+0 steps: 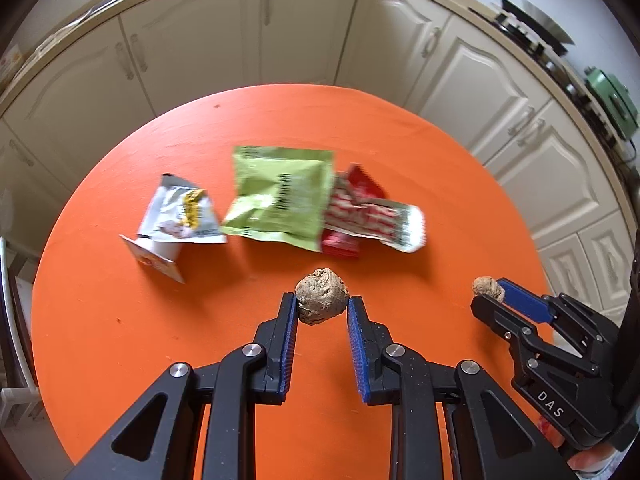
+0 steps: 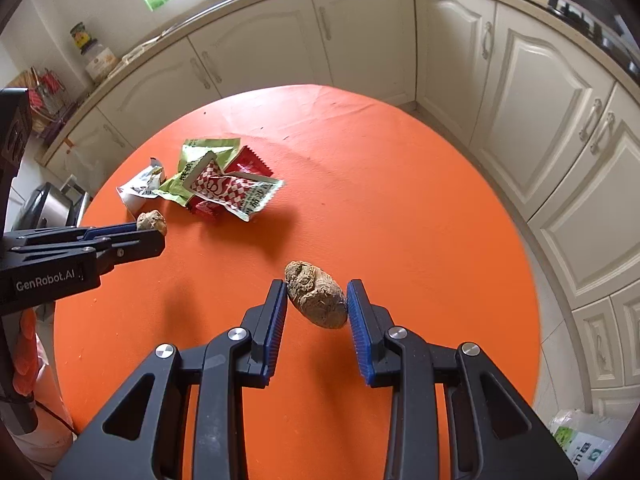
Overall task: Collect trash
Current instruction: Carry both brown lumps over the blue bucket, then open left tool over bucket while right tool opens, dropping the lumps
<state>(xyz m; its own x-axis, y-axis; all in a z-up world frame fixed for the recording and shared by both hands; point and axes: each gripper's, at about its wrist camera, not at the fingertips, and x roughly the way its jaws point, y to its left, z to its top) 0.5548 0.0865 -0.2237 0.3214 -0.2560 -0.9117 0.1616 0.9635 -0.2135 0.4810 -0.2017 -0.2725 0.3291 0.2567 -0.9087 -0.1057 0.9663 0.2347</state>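
Orange table top [image 1: 100, 320] carried a cluster of litter toward its far left: a green packet [image 1: 280, 196], a red-and-white checked wrapper [image 1: 372, 216] overlapping its right side, and a white wrapper [image 1: 180, 212] just to its left beside a small white cup [image 1: 160, 256]. They lay loose and flat, not yet gathered.

Each tool already carried a brown crumpled lump, apparently lifted clear of the table so both could be carried off together. The left gripper [image 1: 322, 306] had its blue pads [image 1: 288, 344] closed partway, pinching a rounded brown wad [image 1: 322, 296] at the very tips. The right gripper [image 2: 316, 300] was likewise partly closed on a longer brown lump [image 2: 316, 300], held tilted between the pads [image 2: 360, 332], near the table's middle. A bag [image 2: 580, 440] sat on the floor at near right, perhaps meant for the trash.
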